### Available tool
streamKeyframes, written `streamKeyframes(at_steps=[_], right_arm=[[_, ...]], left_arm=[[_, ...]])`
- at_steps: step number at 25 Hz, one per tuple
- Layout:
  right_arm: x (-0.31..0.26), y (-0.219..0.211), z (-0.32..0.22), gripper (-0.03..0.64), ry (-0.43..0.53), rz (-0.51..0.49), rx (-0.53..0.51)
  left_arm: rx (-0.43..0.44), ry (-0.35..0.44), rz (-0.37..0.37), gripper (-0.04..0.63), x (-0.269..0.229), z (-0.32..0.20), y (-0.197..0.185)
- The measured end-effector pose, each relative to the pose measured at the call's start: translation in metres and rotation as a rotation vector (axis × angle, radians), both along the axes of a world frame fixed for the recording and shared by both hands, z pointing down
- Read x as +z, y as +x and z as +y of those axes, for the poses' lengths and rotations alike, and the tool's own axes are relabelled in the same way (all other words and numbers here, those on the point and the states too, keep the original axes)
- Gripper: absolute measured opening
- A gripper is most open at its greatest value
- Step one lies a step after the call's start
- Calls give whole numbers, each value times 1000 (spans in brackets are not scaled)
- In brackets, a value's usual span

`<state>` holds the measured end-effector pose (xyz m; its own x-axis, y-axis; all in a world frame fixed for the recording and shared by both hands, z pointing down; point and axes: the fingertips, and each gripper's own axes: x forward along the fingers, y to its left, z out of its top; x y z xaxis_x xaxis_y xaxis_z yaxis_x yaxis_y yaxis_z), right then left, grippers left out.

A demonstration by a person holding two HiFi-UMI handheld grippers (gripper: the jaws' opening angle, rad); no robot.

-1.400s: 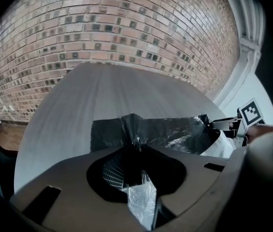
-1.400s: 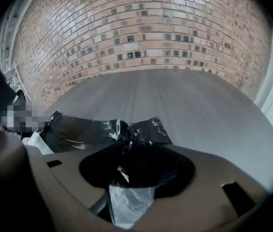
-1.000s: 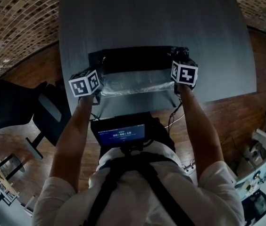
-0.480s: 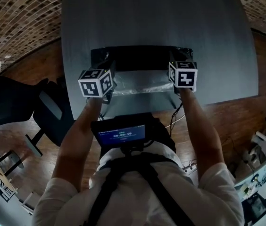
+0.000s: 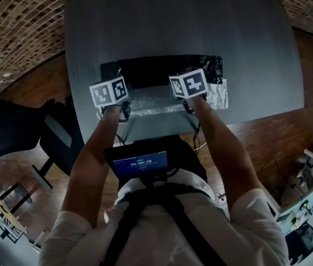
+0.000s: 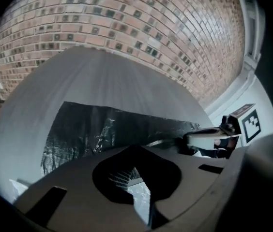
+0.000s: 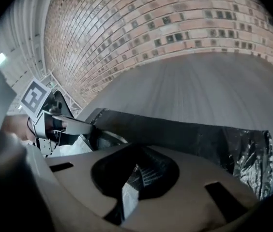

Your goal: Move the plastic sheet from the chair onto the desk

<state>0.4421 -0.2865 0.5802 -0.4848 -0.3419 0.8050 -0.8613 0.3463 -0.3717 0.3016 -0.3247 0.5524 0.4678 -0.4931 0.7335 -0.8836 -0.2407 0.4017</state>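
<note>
Since the plastic sheet [image 5: 162,71] already lies on the counter [image 5: 173,21], the main move reads as done. It sits near the counter's front edge with its long side across, a black band at the back and a paler, silvery strip on the near side. It is crinkled, most of all at the right end. The chair [image 5: 12,129] stands on the floor off to the person's left, well apart from the sheet, and no plastic shows on it.

The left gripper [image 6: 132,168] is down at the left part of the pale strip. Its fingers [image 6: 120,177] are pressed together, with a sliver of pale plastic showing between them, so I read this as a pinch on the sheet's near edge.

The right gripper [image 7: 137,166] is at the strip just right of the middle, and the sheet's right end lies free beyond it. Its fingers [image 7: 149,177] have just been closing and now meet. Pale plastic shows between them too, so I read the same pinch there.

Both grippers are close together over the near side and angled down at the sheet.

What's left, as a guess, is only tidying. The sheet may need a tug to sit straight or flatter. Then both grippers let go and back off, leaving it fully on the counter.
</note>
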Motion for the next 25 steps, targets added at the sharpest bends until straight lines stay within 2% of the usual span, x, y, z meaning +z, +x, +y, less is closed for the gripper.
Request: streamKeyframes(at_steps=[3, 5, 14, 20, 25], right_arm=[[-1, 16, -4, 0, 4, -2, 26], [-1, 36, -6, 0, 11, 17, 48], [-3, 141, -8, 0, 29, 74, 223], [-3, 176, -9, 0, 52, 110, 279], [-2, 188, -13, 0, 68, 138, 291]], left_arm=[[-46, -29, 76, 3, 3, 0, -8], [-47, -33, 89, 3, 2, 0, -8], [-38, -23, 69, 3, 2, 1, -16], [-87, -23, 30, 3, 1, 5, -49], [-137, -27, 8, 3, 2, 8, -75]])
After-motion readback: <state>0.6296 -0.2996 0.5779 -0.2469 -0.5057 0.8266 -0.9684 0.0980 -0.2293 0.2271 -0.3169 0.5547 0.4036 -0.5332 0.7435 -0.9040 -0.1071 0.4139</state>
